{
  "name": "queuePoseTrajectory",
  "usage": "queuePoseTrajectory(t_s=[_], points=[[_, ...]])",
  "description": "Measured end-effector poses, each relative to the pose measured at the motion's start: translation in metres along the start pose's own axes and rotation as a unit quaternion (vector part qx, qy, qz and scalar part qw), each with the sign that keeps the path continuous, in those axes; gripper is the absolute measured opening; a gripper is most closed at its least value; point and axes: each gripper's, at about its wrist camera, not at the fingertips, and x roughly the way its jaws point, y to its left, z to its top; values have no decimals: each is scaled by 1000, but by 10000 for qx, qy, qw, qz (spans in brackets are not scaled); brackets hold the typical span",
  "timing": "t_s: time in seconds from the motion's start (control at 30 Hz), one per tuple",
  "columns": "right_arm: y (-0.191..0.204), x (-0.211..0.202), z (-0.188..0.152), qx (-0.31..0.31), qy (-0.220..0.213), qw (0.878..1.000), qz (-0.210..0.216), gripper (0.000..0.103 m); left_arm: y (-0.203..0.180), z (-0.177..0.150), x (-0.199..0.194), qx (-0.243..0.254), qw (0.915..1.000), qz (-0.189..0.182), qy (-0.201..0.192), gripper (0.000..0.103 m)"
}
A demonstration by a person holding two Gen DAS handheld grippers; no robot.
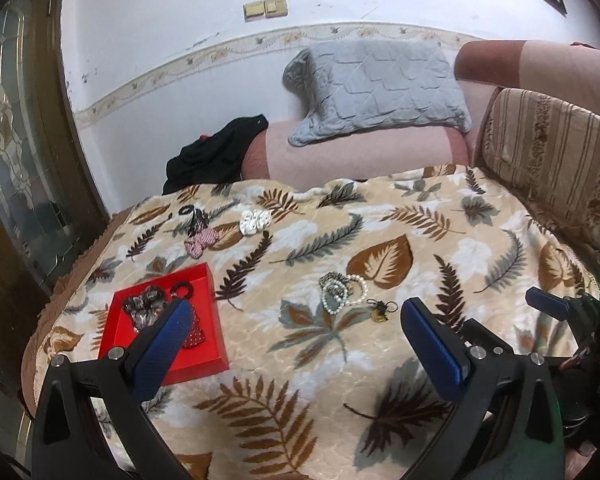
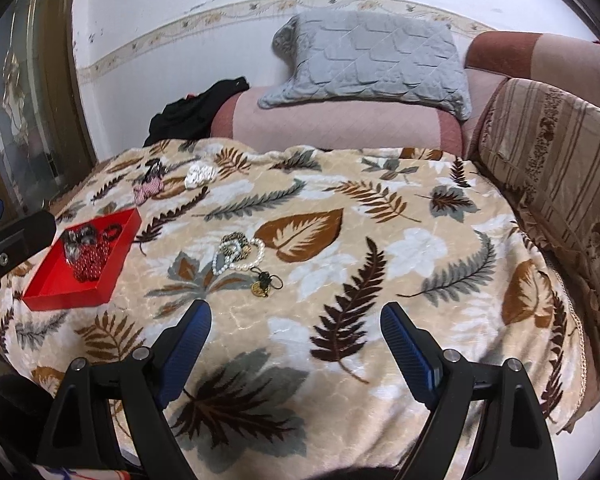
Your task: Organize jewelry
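A red tray (image 1: 210, 354) (image 2: 52, 284) lies at the left on the leaf-print blanket and holds scrunchies and a red dotted piece (image 2: 90, 262). A pile of pearl bracelets (image 1: 342, 290) (image 2: 238, 256) lies mid-blanket, with a small gold charm keyring (image 1: 380, 310) (image 2: 265, 282) beside it. A white scrunchie (image 1: 253, 220) (image 2: 198, 175) and a pink one (image 1: 199, 242) (image 2: 148, 188) lie farther back. My left gripper (image 1: 296, 312) is open and empty, above the blanket between tray and pearls. My right gripper (image 2: 296, 314) is open and empty, short of the keyring.
The blanket (image 1: 440, 240) covers a bed or table. A grey quilted cushion (image 1: 376, 88) and a black cloth (image 1: 216, 156) lie on the pink sofa behind. A striped cushion (image 2: 552, 152) is at right, a glass door (image 1: 16, 160) at left.
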Motion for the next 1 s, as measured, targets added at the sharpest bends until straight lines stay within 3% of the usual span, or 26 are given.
queuePoseTrajectory(t_s=[0.67, 1.0], points=[[-5, -41, 0, -38, -297, 9996, 3, 91, -8, 1, -36, -91, 9998, -65, -168, 103], [-6, -23, -3, -68, -74, 9999, -33, 91, 3, -5, -1, -175, 9995, -74, 241, 103]])
